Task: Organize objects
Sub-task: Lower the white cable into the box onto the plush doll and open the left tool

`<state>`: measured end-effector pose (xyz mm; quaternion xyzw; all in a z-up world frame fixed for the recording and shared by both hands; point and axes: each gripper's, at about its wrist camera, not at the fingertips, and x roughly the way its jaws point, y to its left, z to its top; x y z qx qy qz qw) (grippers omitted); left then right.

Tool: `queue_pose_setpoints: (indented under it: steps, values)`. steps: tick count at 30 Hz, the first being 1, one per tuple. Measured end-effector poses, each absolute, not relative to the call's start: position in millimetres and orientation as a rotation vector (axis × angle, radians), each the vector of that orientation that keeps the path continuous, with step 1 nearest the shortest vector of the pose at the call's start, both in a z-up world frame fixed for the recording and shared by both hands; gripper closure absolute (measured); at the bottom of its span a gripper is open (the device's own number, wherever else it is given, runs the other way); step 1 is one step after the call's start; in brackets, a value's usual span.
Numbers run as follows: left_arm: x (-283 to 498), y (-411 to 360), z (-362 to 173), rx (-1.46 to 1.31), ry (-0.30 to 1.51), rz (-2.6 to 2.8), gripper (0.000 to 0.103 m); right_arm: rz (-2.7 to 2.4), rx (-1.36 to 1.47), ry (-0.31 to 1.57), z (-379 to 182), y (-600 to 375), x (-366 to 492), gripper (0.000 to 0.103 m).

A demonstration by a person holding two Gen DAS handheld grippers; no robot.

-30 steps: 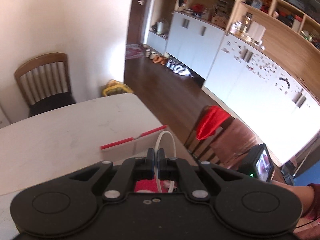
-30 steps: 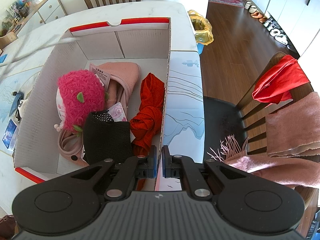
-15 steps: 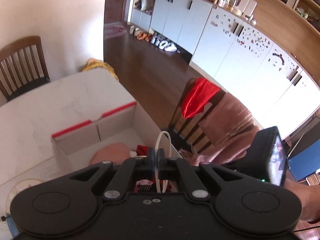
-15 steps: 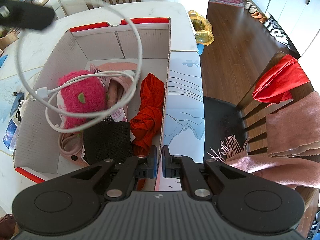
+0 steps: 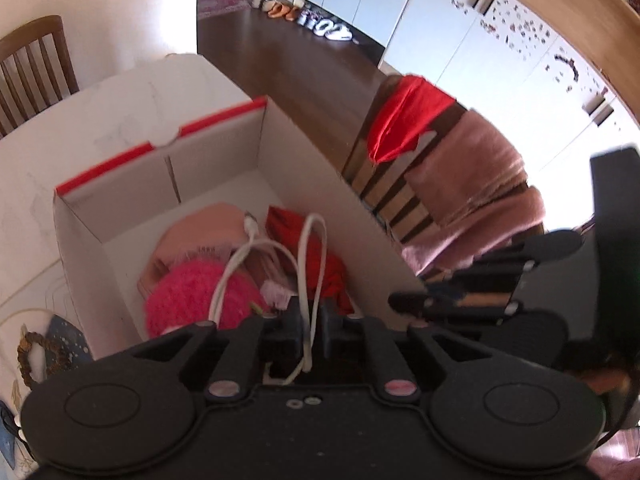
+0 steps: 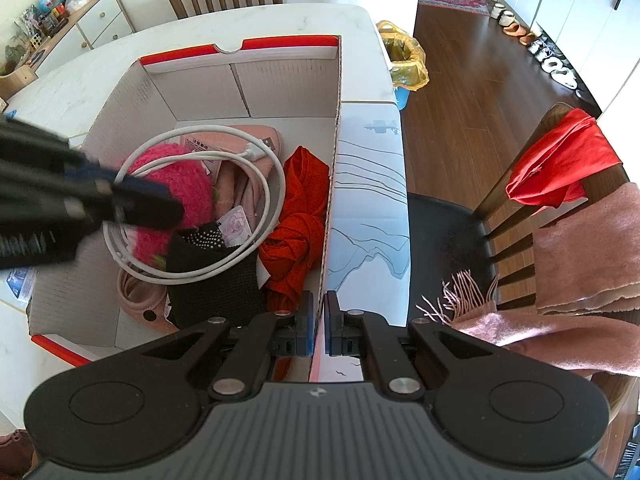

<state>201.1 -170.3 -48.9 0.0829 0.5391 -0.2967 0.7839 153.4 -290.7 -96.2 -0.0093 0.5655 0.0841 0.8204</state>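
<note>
White cable (image 5: pixel 308 276) is being let go by the left gripper (image 5: pixel 310 330): its jaws are opening, a narrow gap is showing, and a strand is lying loosely between them, no longer clearly pinched. Most of the coil (image 6: pixel 192 204) is being draped over the things already in the box (image 6: pixel 288 80), its plug end resting near the pink cloth (image 6: pixel 256 136). In the right wrist view the left gripper (image 6: pixel 132 204) is being held low over the box, just above the fuzzy pink toy (image 6: pixel 188 184).

Cardboard is being pinched by the right gripper (image 6: pixel 319 330): its jaws are nearly closed on the box's right wall, so the box is being steadied.

Inside, the toy, a red cloth (image 6: pixel 300 216), a black knit piece (image 6: pixel 216 280) and the pink cloth are being kept together.

Judging by this, the cable's placing is nearly done; only the release and withdrawal are being left. On the table (image 6: pixel 280 20) a bead loop (image 5: pixel 40 356) and a few small items beside the box are being left out, possibly for later. Scarves on the chair (image 6: pixel 568 168) may not be part of the job.
</note>
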Motion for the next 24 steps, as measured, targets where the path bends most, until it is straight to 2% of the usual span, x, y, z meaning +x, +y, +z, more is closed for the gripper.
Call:
queue_pose_setpoints:
  steps: [4,8,11,15,20,24]
  values:
    - [194.1,-167.4,-57.7,0.197,1.177,-0.648,0.084,0.179,-0.02,1.204,-96.3,-290.6,153.4,0.099]
    - [187.6,-162.9,-58.8,0.21,1.169,-0.654,0.065,0.179,-0.021,1.204,-96.5,-290.5,153.4,0.099]
    - [184.1,-158.3,-58.1,0.203,1.163,-0.651,0.056,0.179,-0.021,1.204,-96.5,-290.0,153.8,0.099]
    - [180.4,-151.6,-53.5,0.194,1.143,-0.641,0.049,0.179,-0.021,1.204,-96.4,-290.6,153.3,0.099]
    - [171.3,-145.2,-41.3,0.2,1.097,-0.608,0.032,0.179,-0.022,1.204,-96.2,-289.9,153.3,0.099]
    - [165.4,-135.8,-29.8,0.176,1.057,-0.585,0.026,0.178,-0.024,1.204,-95.9,-290.5,152.5,0.099]
